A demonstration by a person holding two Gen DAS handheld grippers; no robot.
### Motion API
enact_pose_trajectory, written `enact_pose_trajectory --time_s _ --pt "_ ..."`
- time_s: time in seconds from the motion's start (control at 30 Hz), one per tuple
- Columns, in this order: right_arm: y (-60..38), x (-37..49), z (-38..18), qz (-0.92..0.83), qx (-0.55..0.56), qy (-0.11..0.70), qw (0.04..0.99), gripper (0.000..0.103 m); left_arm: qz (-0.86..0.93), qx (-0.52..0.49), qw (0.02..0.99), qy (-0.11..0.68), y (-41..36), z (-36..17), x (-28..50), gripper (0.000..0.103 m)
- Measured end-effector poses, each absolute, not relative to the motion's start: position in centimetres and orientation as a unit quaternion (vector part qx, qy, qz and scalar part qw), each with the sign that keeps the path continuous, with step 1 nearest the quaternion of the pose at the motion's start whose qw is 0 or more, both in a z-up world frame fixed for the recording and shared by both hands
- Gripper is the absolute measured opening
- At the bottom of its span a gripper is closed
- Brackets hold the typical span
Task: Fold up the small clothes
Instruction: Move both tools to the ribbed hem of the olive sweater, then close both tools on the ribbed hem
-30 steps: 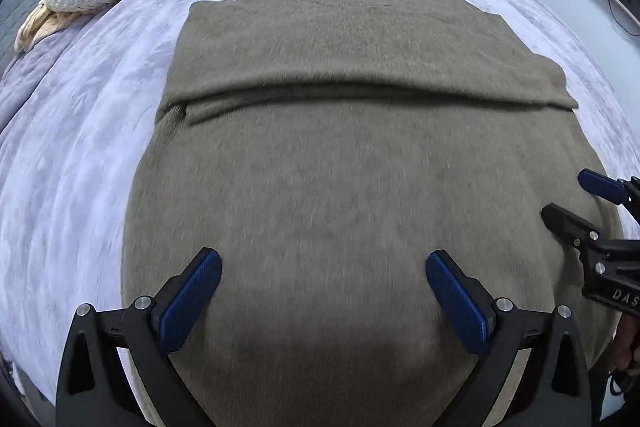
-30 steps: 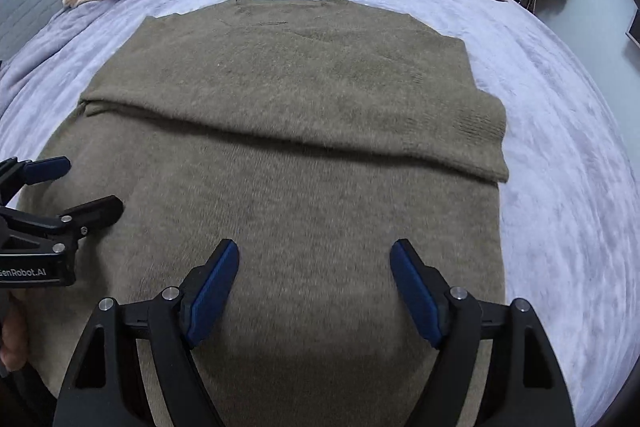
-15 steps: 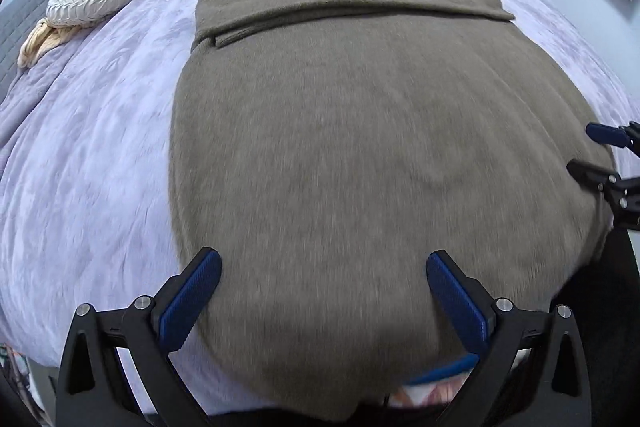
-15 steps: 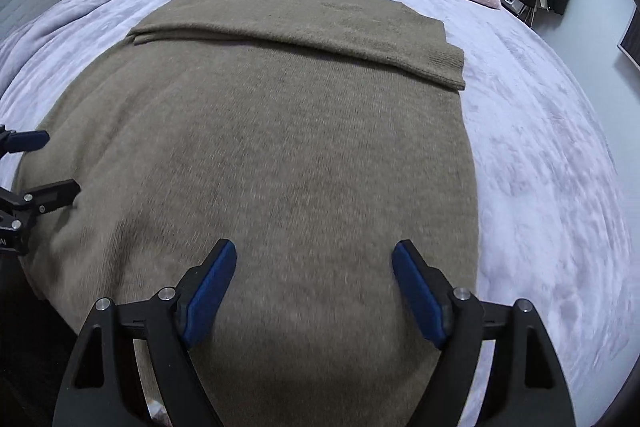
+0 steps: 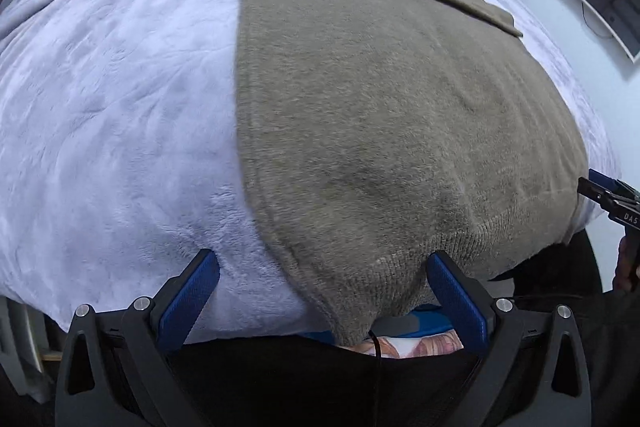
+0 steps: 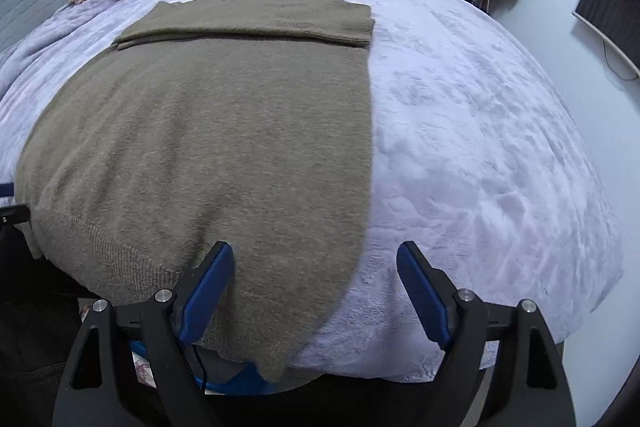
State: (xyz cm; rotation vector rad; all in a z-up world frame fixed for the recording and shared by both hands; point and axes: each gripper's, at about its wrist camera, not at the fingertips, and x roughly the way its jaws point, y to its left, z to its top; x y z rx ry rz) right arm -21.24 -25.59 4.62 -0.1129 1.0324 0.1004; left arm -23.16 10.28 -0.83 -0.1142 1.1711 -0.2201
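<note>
Lilac bed [image 6: 480, 131] carries the sweater [image 6: 224, 131], its hem at the near edge. Left gripper [image 5: 320, 291] and right gripper [image 6: 312, 291] hover wide, each over 1 hem corner, holding nothing.

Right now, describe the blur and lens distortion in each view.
Left wrist view: the sweater is faintly smeared, the bed bulges like a dome. Right wrist view: sharper knit, same fisheye bulge, dark vignette corners, soft even light.

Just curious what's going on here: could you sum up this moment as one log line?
sweater: flat on bed, sleeves folded across top | left hand-held gripper: open, at hem corner | right hand-held gripper: open, at other hem corner | hem not yet gripped
</note>
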Motion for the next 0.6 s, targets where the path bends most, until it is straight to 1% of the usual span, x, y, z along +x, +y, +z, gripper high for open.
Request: enact_pose_trajectory --time_s 0.1,0.27,0.33,0.4,0.47,0.53,0.57,0.6 --pt "-27.0 -20.9 3.2 0.065 -0.022 0.525 0.848 0.086 -0.116 -0.056 0.823 0.554 9.2 -0.8 -23.5 0.103" --pt "-28.0 -21.7 2.4 0.106 0.009 0.526 0.844 0.087 -0.128 -0.053 0.819 0.556 6.8 -0.6 -22.7 0.102" --pt "-28.1 -21.8 2.4 0.119 0.009 0.523 0.844 0.084 -0.123 -0.052 0.824 0.551 6.4 -0.5 -22.5 0.099" --pt "-28.2 -21.9 2.4 0.133 0.017 0.517 0.846 0.077 -0.117 -0.047 0.829 0.545 6.4 -0.4 -22.7 0.089" --pt "-27.7 -21.9 2.1 0.141 0.023 0.515 0.845 0.075 -0.119 -0.061 0.833 0.537 7.2 -0.5 -23.1 0.088" --pt "-26.8 -22.1 2.1 0.154 0.011 0.512 0.845 0.065 -0.126 -0.075 0.833 0.533 8.1 -0.7 -23.3 0.089" --pt "-26.6 -22.3 2.0 0.157 0.003 0.513 0.844 0.065 -0.132 -0.081 0.832 0.533 8.4 -0.9 -23.3 0.098" --pt "-26.2 -22.4 1.8 0.157 -0.005 0.517 0.842 0.064 -0.142 -0.088 0.828 0.535 8.6 -1.1 -23.4 0.103"
